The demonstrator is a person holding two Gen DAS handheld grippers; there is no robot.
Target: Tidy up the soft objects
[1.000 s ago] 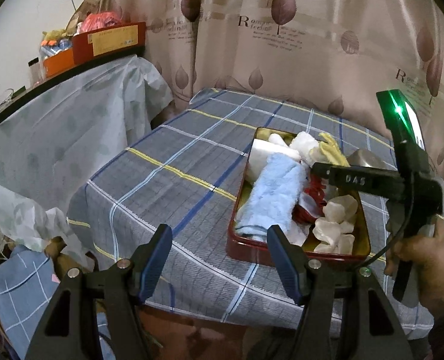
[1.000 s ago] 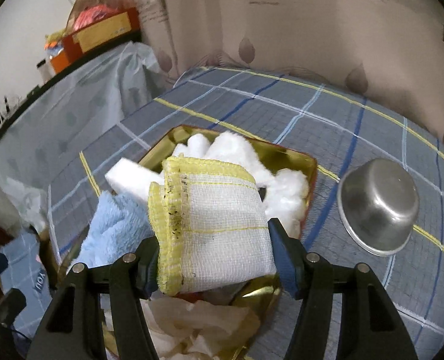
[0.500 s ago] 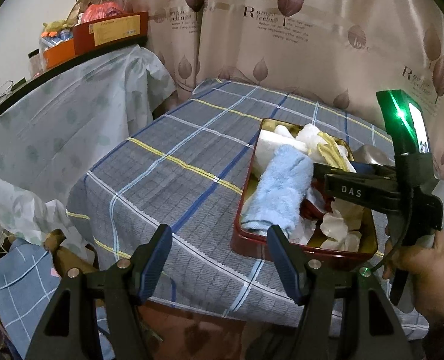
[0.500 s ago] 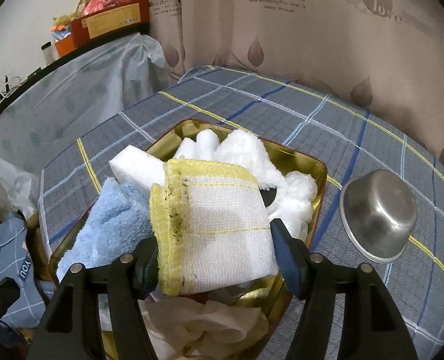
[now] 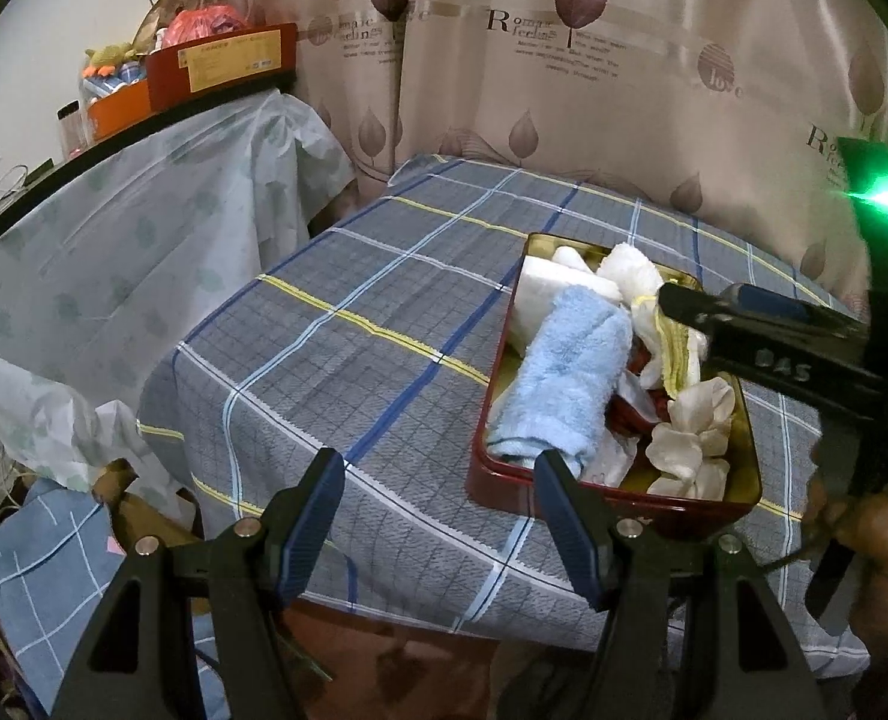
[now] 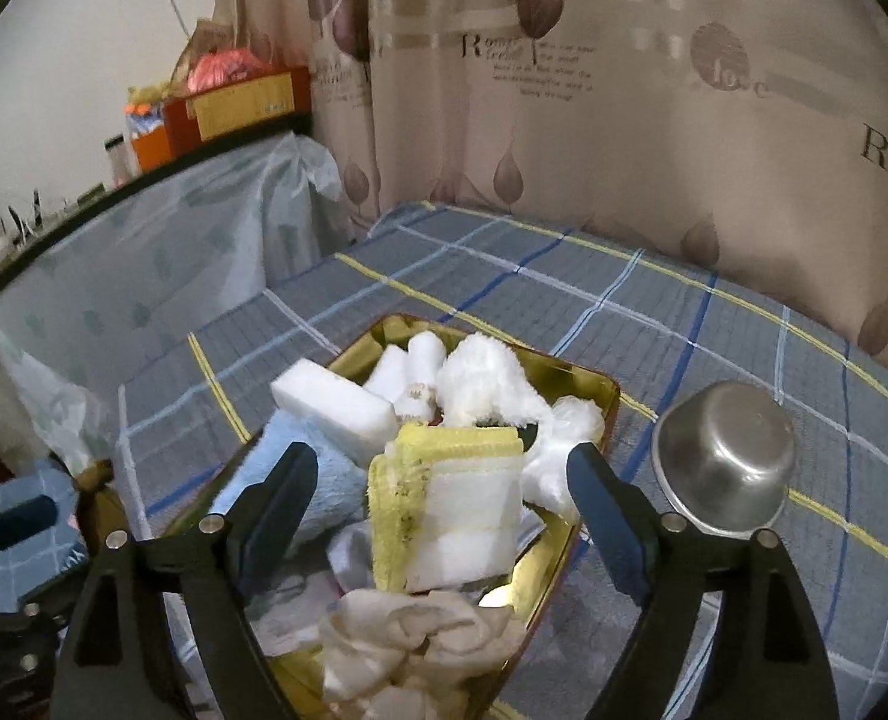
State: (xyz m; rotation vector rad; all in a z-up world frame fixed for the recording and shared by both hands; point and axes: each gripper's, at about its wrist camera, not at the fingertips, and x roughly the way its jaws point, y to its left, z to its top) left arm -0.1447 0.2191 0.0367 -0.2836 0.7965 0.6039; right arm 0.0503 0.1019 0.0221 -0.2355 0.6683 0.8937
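Reading "love" on curtain (image 5: pixel 654 60), right gripper (image 6: pixel 438 486) jaws just widened, released, yellow-edged cloth (image 6: pixel 444 504) resting loose between them in red tin (image 5: pixel 564 489), left gripper (image 5: pixel 438 495) spread and empty over plaid tablecloth (image 5: pixel 354 348), steel bowl (image 6: pixel 726 456) only in right view.

right tool (image 6: pixel 438 504) opened, yellow-edged cloth (image 6: pixel 444 504) released

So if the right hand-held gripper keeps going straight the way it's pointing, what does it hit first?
Most likely the yellow-edged cloth, lying in the tin directly between the open right hand-held gripper's fingers, which have just opened off it. Depth is hard to judge.
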